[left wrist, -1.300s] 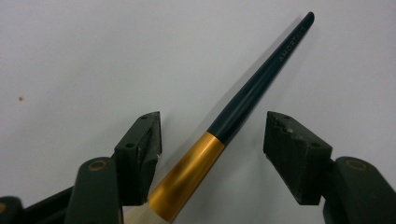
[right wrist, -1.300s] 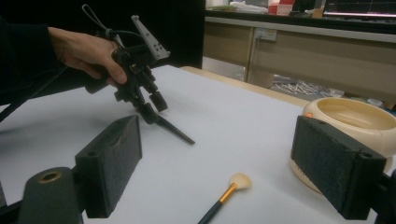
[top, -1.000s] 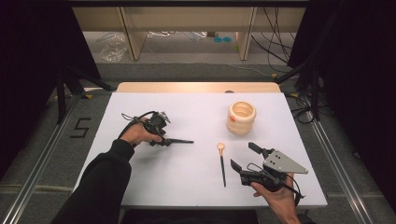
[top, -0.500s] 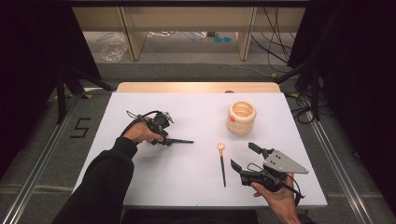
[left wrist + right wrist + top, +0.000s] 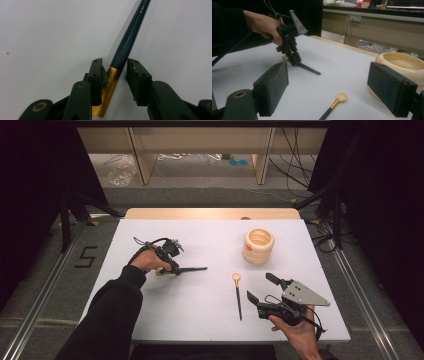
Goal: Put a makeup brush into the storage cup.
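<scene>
Between your left gripper's (image 5: 113, 67) jaws lies a makeup brush (image 5: 126, 45), dark handle running away from the tips, gold ferrule right at the pads. Jaws have just been closing; the left pad sits against the ferrule, the right pad stands a sliver off the handle, so no full pinch yet. Seen from above, that gripper (image 5: 175, 265) tilts down onto the white table (image 5: 200, 305), brush handle (image 5: 192, 269) poking out past its tips toward the table's middle. Your right gripper (image 5: 260, 287) rests near the front edge, jaws spread wide, nothing between them. Just off its left jaw lies a second brush (image 5: 238, 295), bristles pointing away from you. Beyond its tips stands a cream ribbed pot (image 5: 259, 246), upright.
</scene>
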